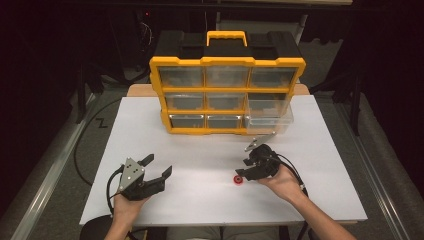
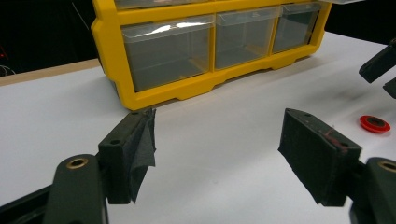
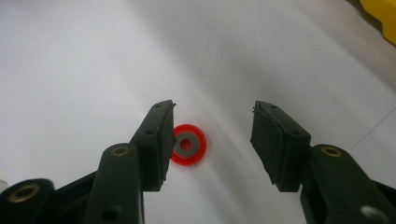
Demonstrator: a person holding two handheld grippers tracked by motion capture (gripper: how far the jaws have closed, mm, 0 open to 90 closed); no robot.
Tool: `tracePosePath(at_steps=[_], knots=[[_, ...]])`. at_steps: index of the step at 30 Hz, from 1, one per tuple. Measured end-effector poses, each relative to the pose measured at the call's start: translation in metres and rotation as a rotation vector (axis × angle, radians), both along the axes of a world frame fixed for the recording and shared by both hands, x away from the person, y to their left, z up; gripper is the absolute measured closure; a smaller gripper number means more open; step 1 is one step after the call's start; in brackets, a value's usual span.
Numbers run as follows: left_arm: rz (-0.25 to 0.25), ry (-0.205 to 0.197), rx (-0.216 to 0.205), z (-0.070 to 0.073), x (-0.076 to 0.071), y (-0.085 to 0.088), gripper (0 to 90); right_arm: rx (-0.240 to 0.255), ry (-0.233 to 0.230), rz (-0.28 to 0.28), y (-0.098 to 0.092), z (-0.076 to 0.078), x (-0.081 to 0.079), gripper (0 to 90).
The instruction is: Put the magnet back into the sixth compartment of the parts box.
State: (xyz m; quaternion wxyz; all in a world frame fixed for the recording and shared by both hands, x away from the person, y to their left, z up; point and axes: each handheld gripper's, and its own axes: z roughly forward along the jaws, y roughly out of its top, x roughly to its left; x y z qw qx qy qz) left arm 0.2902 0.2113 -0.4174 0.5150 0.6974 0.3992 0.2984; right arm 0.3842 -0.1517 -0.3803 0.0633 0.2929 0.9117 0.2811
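Note:
A small red ring with a grey centre (image 1: 238, 180) lies flat on the white table (image 1: 200, 200). My right gripper (image 1: 244, 168) hovers just over it, open; in the right gripper view the ring (image 3: 187, 143) sits beside the left jaw, partly behind it, with the gripper (image 3: 212, 126) empty. My left gripper (image 1: 157, 166) rests open near the table's front left, holding nothing; its own view shows its gripper (image 2: 217, 140) wide apart and the ring (image 2: 375, 124) far to the right.
A yellow and black organizer (image 1: 227, 85) with clear drawers stands at the back of the table. Its lower right drawer (image 1: 268, 116) is pulled out toward me. The organizer's bottom row (image 2: 205, 51) faces the left gripper.

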Motion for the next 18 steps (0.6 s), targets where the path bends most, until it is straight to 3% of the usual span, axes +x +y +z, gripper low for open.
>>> tracePosePath(at_steps=[18], knots=[[0.0,-0.006,0.002,0.0,-0.0003,-0.0005,26.2,-0.084,0.046,0.017,0.0105,-0.0032,0.0001,55.4]])
